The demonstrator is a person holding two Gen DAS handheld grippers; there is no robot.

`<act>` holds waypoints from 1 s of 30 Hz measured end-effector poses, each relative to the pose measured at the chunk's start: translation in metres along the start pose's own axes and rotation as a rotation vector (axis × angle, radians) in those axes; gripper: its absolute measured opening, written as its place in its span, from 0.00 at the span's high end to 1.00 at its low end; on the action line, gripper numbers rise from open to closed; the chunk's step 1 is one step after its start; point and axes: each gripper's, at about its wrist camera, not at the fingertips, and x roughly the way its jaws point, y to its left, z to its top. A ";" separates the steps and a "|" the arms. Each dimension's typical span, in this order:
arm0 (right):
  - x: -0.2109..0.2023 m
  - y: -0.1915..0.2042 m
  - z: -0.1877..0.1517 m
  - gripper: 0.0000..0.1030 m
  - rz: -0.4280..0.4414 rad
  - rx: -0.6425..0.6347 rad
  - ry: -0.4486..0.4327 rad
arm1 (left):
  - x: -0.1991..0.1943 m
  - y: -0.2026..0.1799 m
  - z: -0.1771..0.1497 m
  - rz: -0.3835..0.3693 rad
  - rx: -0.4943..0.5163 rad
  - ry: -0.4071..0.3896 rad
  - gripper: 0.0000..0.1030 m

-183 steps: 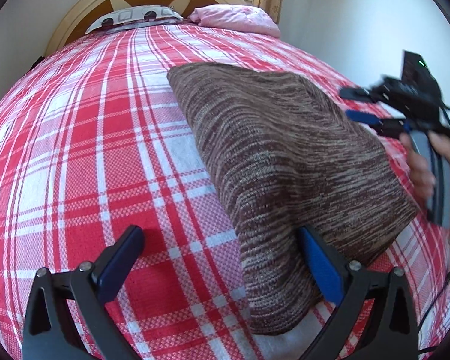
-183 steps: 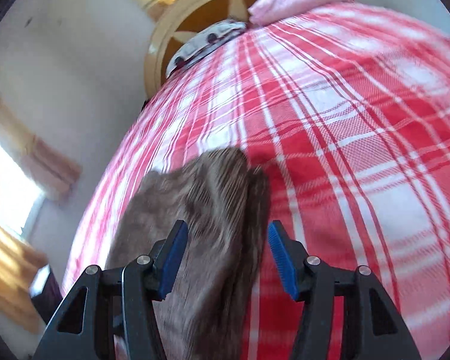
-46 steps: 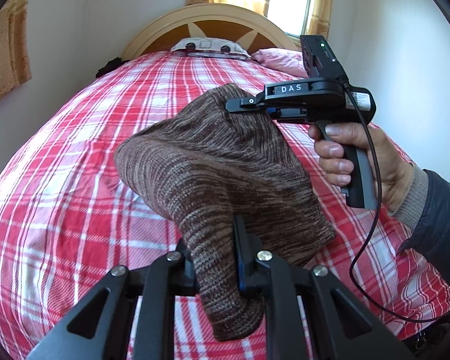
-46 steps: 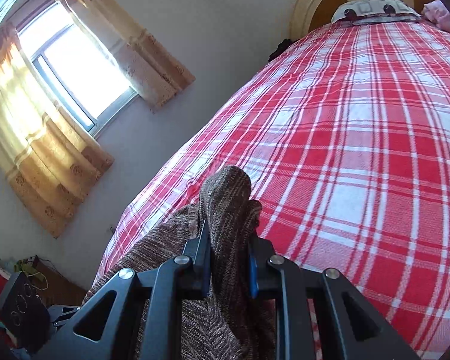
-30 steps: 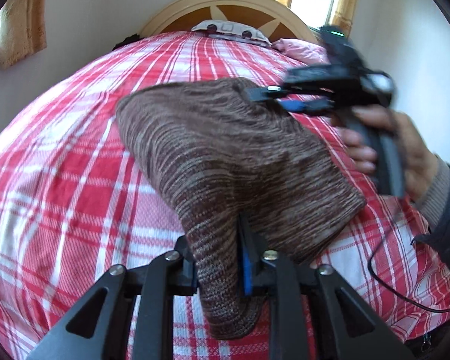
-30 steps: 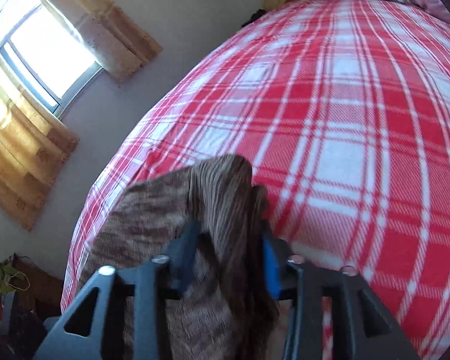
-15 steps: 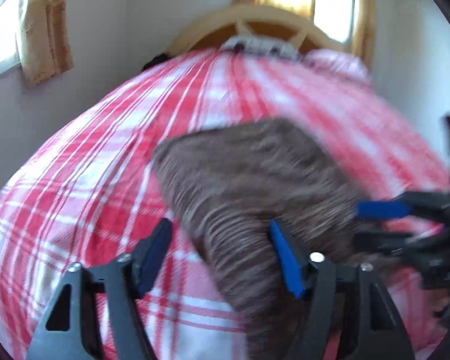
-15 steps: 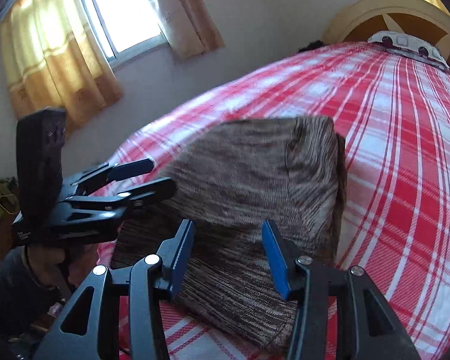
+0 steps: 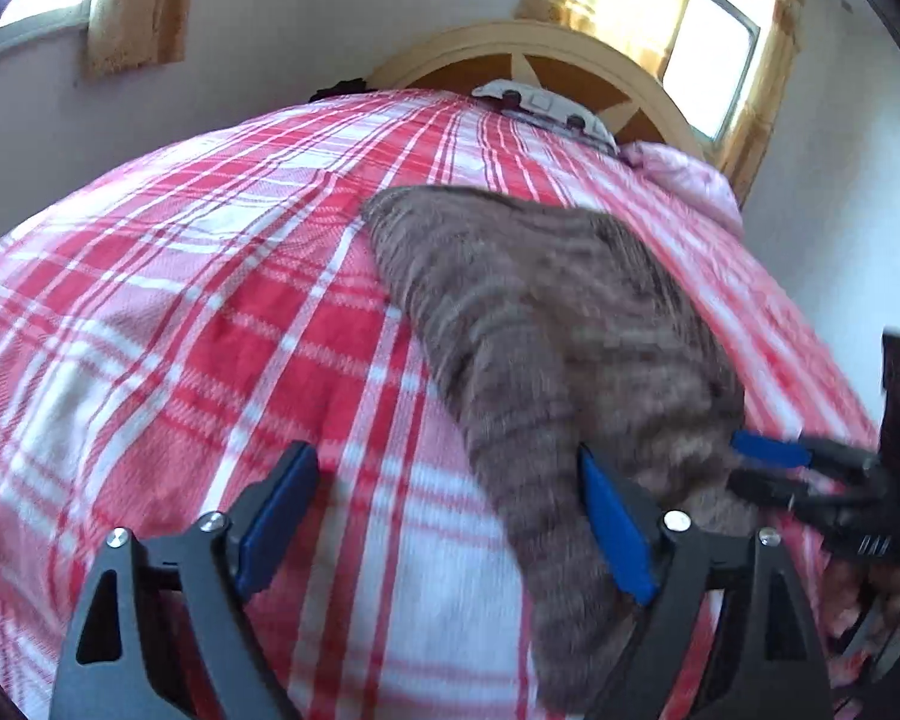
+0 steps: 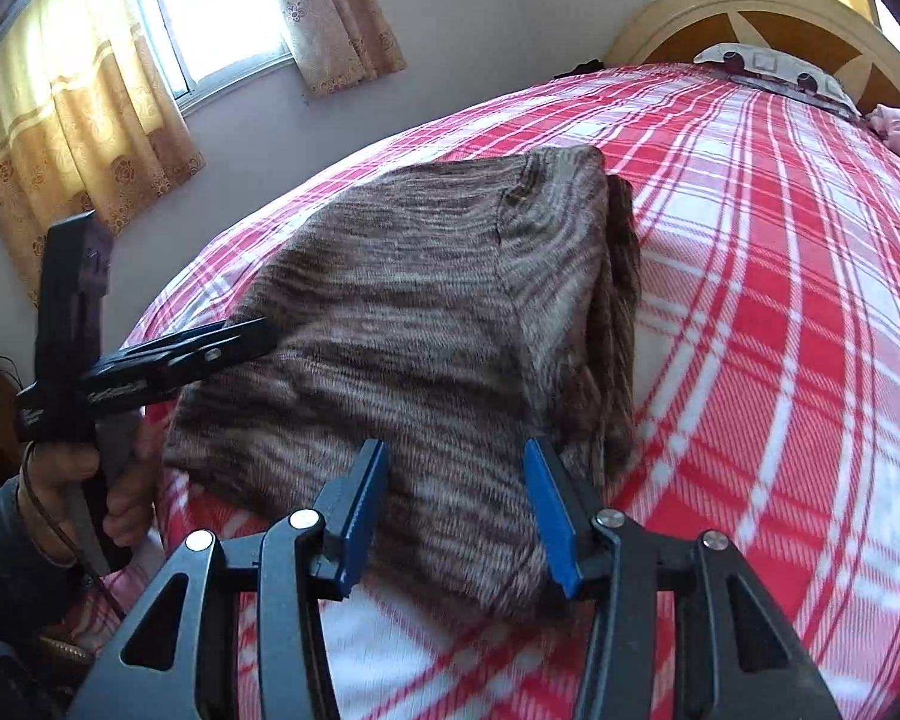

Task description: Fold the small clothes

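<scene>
Folded brown knit on plaid bed, near edge blurred; both tongs wide

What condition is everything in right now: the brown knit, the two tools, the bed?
Brown knit garment: folded, lying on the bed, released.
Left tool: open, empty.
Right tool: open, empty.
Plaid bedspread: spread flat.
Pink pillow: at the headboard.

Both tongs let go of the brown knit garment: the left tongs and the right tongs, clamped on its near folds a second ago, stood spread wide. The garment, lifted then, lay folded flat on the bed.
</scene>
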 end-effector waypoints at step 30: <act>-0.162 0.078 -0.017 0.44 -0.239 -0.011 -0.346 | -0.147 -0.059 0.016 0.103 0.159 -0.310 0.02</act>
